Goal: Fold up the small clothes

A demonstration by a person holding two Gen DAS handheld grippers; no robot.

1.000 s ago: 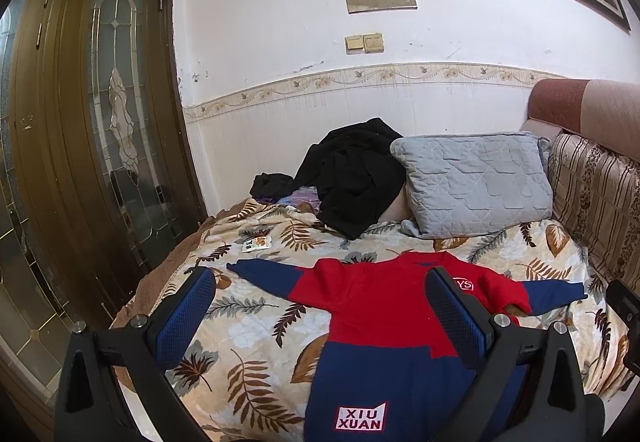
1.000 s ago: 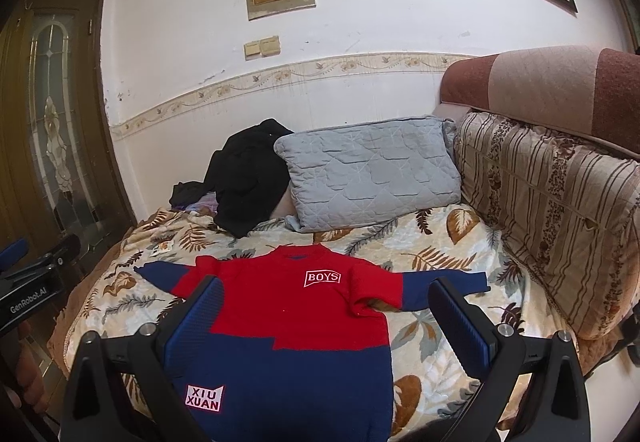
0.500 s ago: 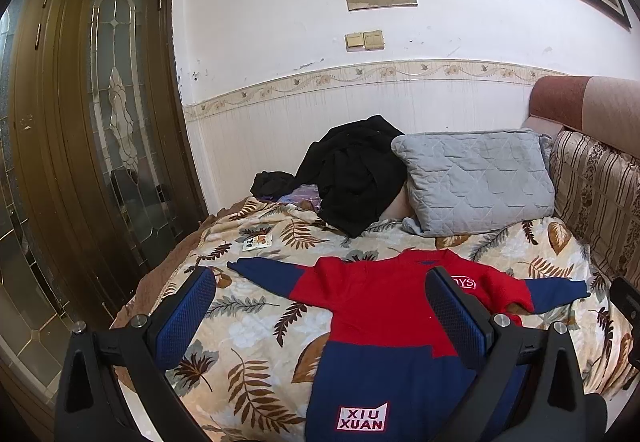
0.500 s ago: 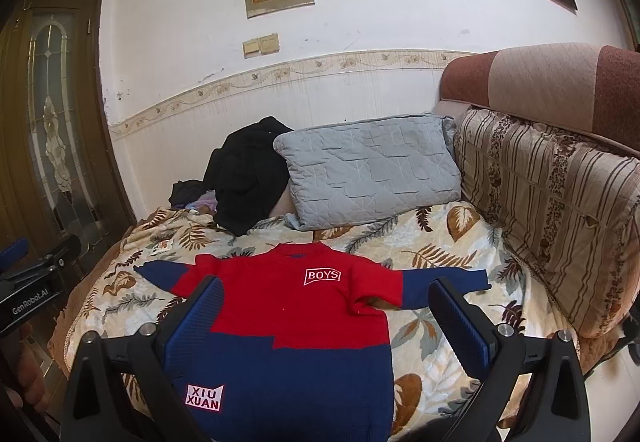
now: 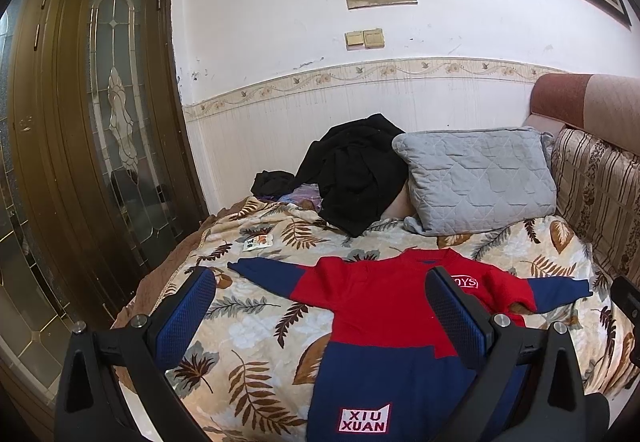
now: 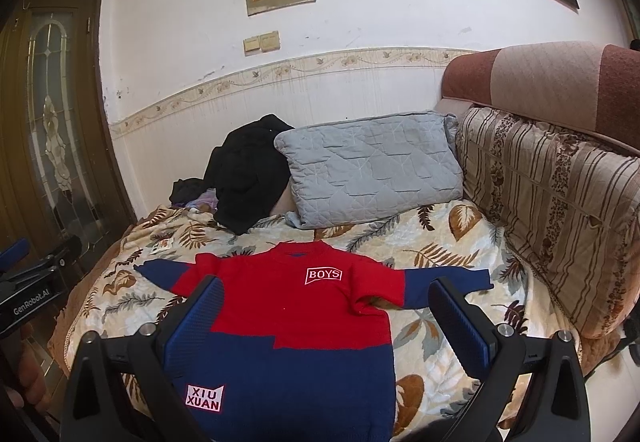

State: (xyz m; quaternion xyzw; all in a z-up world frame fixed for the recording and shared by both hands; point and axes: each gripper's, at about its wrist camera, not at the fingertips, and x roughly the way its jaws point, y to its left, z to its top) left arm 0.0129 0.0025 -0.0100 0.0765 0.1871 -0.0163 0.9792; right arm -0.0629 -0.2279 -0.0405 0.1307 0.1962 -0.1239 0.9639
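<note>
Sweater (image 6: 296, 306) lies flat, sleeves spread on the bed (image 6: 440, 242), unfolded. Left gripper (image 5: 320, 314) and right gripper (image 6: 326, 316) hover wide, empty; next, pinch a sleeve.

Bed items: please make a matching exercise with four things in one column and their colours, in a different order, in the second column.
Things:
1. pillow
2. heap of clothes
3. sweater
4. bedspread

Colours:
A. red and navy blue
B. cream with a leaf pattern
C. grey
D. black

Pairs: 1-C, 2-D, 3-A, 4-B
</note>
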